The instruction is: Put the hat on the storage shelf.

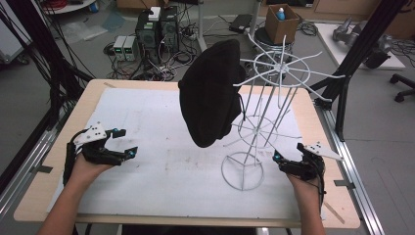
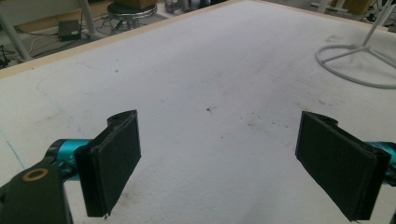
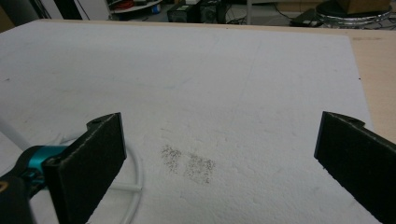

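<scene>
A black knitted hat [image 1: 210, 93] hangs on a white wire stand [image 1: 280, 67] that rises from the white foam sheet [image 1: 147, 122] on the table. The stand's round base [image 1: 242, 171] rests right of the middle. My left gripper [image 1: 126, 142] hovers low over the sheet at the left, open and holding nothing. In the left gripper view its pads [image 2: 116, 163] stand wide apart, and the base ring [image 2: 355, 70] lies far off at the upper right. My right gripper [image 1: 288, 152] sits just right of the base, open and holding nothing. The base ring [image 3: 135, 186] curves past its left pad [image 3: 88, 163].
The wooden table edge [image 1: 323, 147] runs close on the right, with a black frame post [image 1: 342, 105] beyond it. Computers and cables [image 1: 156, 34] and a cardboard box [image 1: 281, 22] stand on the floor behind the table.
</scene>
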